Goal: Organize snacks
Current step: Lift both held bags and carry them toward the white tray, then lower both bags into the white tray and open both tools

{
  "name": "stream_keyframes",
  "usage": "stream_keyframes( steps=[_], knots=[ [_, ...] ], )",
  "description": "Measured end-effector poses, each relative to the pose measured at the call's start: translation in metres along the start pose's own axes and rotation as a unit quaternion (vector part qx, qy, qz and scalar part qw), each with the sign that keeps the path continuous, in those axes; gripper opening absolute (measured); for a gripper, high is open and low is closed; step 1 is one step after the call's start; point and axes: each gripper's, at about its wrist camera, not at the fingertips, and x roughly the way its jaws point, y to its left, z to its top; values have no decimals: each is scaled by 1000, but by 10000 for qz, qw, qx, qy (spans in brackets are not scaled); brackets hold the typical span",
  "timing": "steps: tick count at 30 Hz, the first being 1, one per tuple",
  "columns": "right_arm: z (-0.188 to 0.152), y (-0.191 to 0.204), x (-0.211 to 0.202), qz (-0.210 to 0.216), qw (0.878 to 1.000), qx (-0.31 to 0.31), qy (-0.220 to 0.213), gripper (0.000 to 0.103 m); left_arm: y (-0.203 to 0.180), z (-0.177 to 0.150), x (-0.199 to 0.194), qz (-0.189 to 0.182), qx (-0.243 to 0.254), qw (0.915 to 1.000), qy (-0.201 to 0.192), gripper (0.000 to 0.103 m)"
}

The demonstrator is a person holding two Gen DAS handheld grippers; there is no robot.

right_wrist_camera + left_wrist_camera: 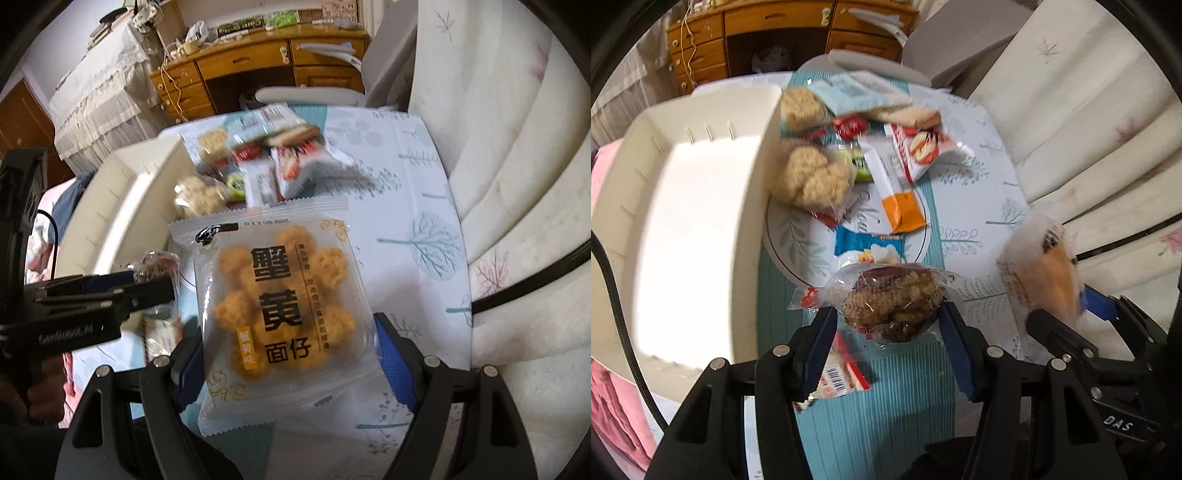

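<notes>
My left gripper (886, 317) is shut on a clear packet of brown nut brittle (894, 302), held above the teal mat. My right gripper (288, 343) is shut on a clear packet of orange crab-roe noodle snacks (284, 299); the packet also shows at the right of the left wrist view (1045, 273). A pile of snack packets (849, 147) lies on a round plate (794, 236) behind. A cream plastic tray (683, 221) stands left of the pile and shows in the right wrist view (122, 206) too. The left gripper (110, 299) appears at the left there.
A red-and-white packet (838, 376) lies on the mat under my left gripper. A cream quilted cushion (1089, 129) runs along the right. A wooden desk (258, 66) and a grey chair (310, 94) stand behind the table. Pink cloth (613, 406) lies at lower left.
</notes>
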Motion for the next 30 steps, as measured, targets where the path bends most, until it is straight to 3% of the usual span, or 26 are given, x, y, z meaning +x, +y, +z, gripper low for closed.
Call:
stream_keyframes(
  steps=[9,17,30],
  knots=[
    [18,50,-23,130,9987,9,-496,81,34,15,-53,-1,116,9987,-493,56],
    [31,100,-30,377,9954,107,-875,81,91,17,-81,133,1,9973,-726,56],
    [43,195,-11,1014,9907,-56,-900,82,190,1,-110,563,-436,9941,-822,56]
  ],
)
